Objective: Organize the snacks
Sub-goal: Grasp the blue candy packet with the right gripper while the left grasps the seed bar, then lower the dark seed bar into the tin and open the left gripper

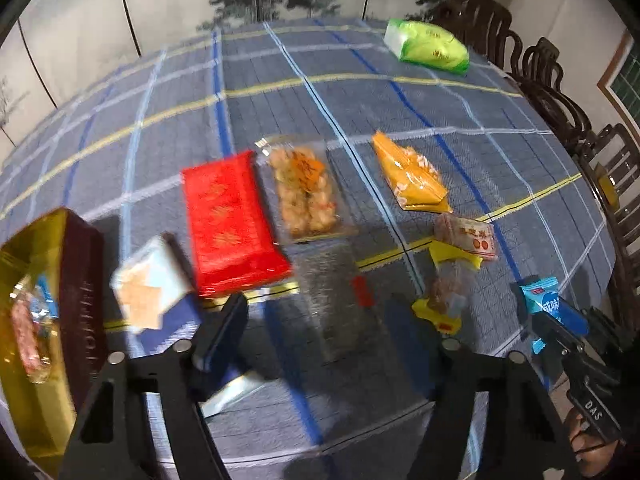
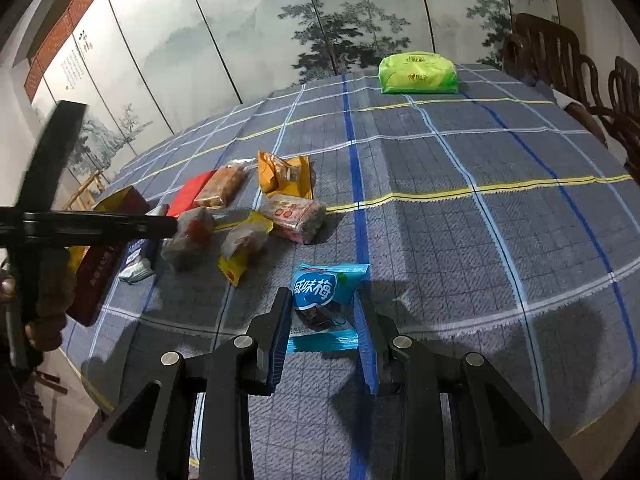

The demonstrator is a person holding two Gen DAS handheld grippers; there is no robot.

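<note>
Left wrist view: the left gripper [image 1: 320, 320] is hovering with jaws apart, nothing between them, above a clear grey packet [image 1: 340, 300] on the plaid tablecloth [image 1: 280, 92].

Right wrist view: the right gripper [image 2: 326, 312] is clamping the blue snack packet [image 2: 320, 296] above the tablecloth, right of the snack cluster.

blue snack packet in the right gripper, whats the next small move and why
Probably carry the blue snack packet left toward the open gold box. The right gripper is shut on it and holds it above the checked tablecloth, while the box already holds wrapped snacks. The left gripper is open with nothing between its fingers, near the box.
</note>
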